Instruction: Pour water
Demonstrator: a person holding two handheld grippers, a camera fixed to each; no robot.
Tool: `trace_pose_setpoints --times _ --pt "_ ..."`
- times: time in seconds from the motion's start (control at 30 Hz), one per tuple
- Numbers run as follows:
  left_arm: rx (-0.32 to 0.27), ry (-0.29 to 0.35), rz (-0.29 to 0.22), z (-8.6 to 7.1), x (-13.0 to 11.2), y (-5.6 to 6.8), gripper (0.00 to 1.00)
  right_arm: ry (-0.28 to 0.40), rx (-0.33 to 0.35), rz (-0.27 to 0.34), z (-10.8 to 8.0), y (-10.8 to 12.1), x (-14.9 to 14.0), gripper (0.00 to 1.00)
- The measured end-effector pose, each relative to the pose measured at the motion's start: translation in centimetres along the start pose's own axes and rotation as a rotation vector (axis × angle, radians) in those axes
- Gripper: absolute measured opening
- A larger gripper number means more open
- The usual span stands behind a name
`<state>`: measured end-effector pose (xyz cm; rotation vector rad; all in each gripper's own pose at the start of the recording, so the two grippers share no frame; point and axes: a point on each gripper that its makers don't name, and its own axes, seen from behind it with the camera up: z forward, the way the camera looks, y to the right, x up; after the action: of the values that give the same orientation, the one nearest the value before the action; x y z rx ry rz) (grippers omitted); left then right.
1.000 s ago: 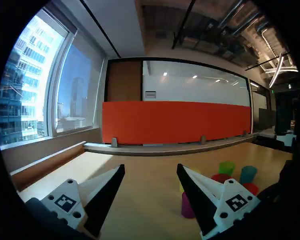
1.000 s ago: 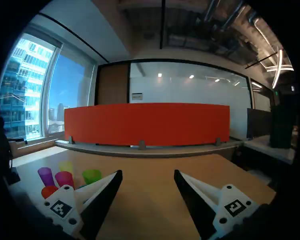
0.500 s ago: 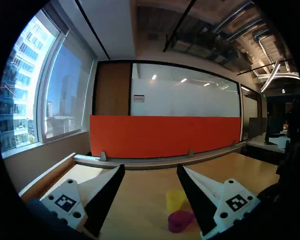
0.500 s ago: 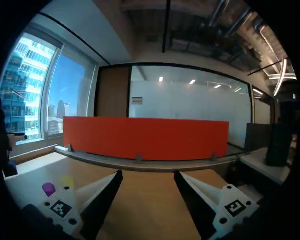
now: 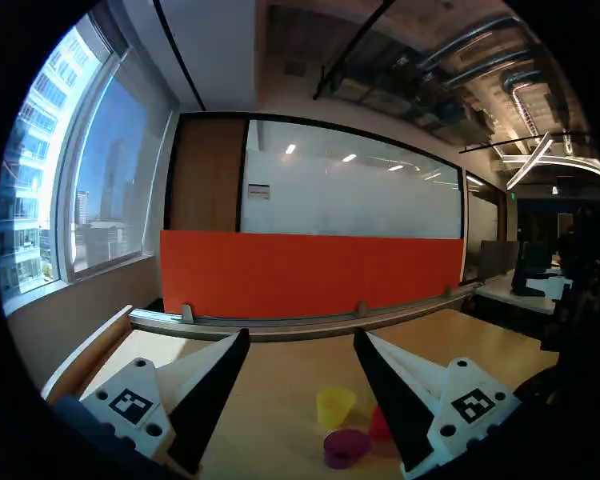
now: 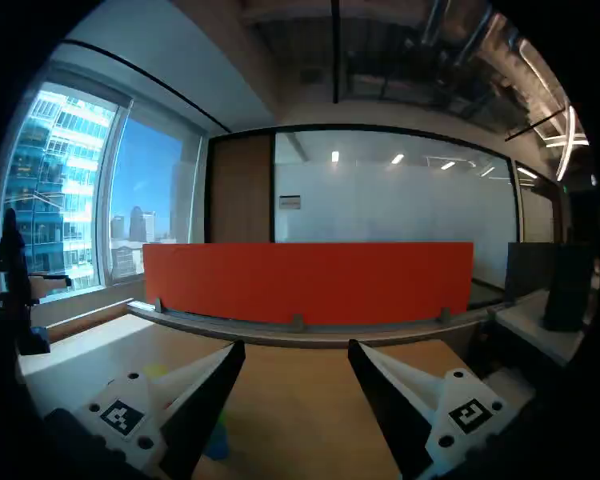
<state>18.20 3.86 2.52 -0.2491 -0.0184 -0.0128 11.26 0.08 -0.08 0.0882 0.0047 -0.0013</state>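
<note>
Yellow cup [image 5: 334, 406] upright on wooden desk [image 5: 292, 372], magenta cup [image 5: 346, 446] just beside, red cup [image 5: 378, 422] partly hidden

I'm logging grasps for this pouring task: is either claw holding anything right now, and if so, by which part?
Nothing is held. The left claw and the right claw are both open and empty.

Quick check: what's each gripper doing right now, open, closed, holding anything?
Left gripper: open, holding nothing.
Right gripper: open, holding nothing.
</note>
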Motion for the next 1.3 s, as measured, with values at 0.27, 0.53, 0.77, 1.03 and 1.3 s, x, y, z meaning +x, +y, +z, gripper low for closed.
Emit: trace_pose_setpoints --times 0.27,0.53,0.77,1.03,1.3 --pt "-0.12 -0.033 0.055 0.5 0.1 2.3 0.97 -0.008 0.142 -0.028 0.2 -2.9 0.7 1.0" --pt "-0.255 -0.049 0.088 0.7 0.7 5.2 0.97 -0.027 0.281 -0.065 0.2 -6.5 1.4 1.0" --pt "-0.353 -0.084 0.11 0.8 0.3 7.3 0.97 -0.054 0.35 -0.067 0.5 -7.9 0.9 1.0" --pt "-0.433 -0.137 0.086 1.8 -0.4 8.9 0.96 -0.067 0.375 -0.091 0.6 -8.8 0.6 1.0" --pt "-0.49 -0.193 0.105 2.6 -2.0 9.9 0.96 -0.101 0.38 -0.095 0.7 -8.9 -0.4 1.0"
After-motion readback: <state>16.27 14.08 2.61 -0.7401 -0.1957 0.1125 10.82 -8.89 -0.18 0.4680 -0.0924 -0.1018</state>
